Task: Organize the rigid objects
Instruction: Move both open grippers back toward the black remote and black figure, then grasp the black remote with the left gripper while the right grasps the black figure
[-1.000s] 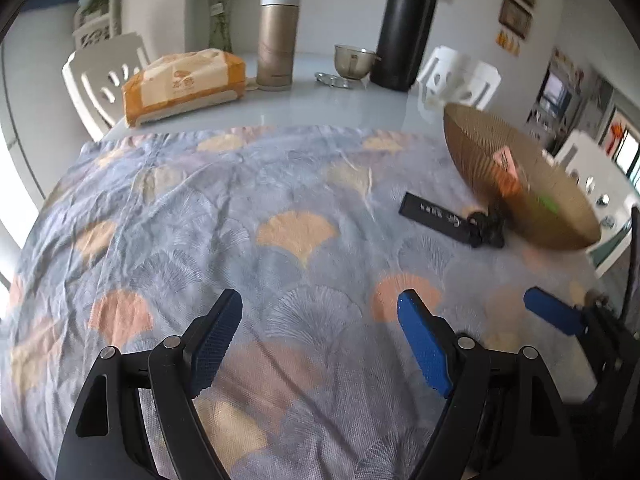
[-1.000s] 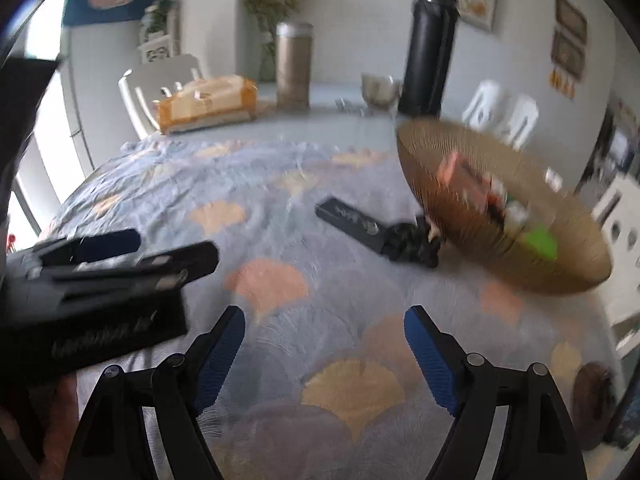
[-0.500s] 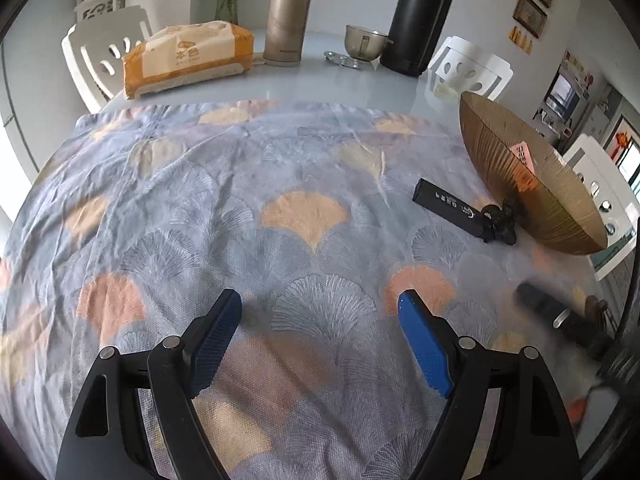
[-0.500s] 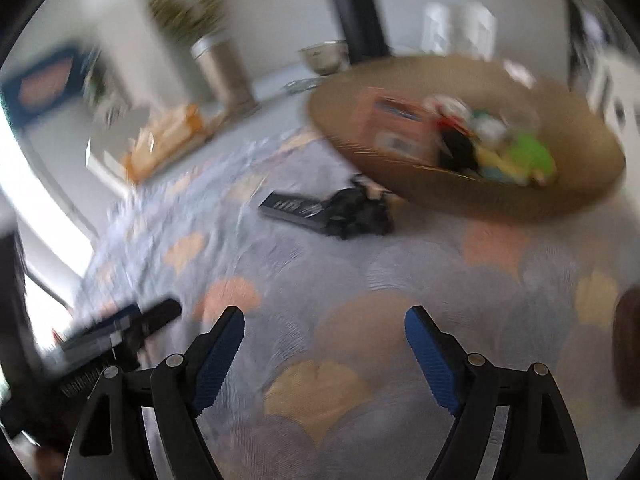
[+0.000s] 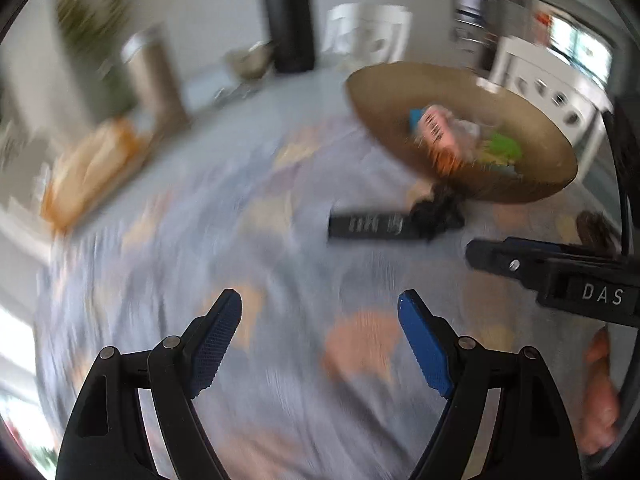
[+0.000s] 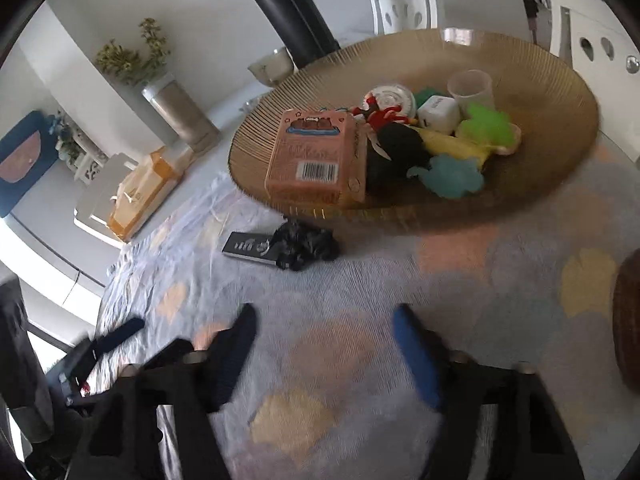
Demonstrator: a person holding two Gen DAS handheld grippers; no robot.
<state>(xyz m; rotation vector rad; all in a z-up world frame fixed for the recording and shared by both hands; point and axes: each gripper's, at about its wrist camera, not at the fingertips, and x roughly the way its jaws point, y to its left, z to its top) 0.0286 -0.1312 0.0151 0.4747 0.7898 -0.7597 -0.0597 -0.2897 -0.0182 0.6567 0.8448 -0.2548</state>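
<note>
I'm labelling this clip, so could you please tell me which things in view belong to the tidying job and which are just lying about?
Job:
- brown bowl, already holding the pink box and toys
- black remote
- black crumpled item

Lying about:
- tissue pack
- metal canister
- black flask
- small steel bowl

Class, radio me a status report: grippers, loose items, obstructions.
Left gripper open, empty. Right gripper closing, empty. Black remote control and black crumpled lump outside ribbed golden bowl. Nothing in the way.

Tablecloth (image 6: 360, 280): printed cloth, matt, finely woven, creased. 
Bowl (image 6: 540, 92): ribbed, amber, glossy, looks glass or plastic. 
Box (image 6: 312, 160): printed card, slight sheen. 
Remote (image 6: 250, 246): black plastic. 
Flask (image 6: 292, 12): dark, smooth. 
Canister (image 6: 184, 120): brushed metal. 
Pads (image 5: 424, 348): blue, textured.
</note>
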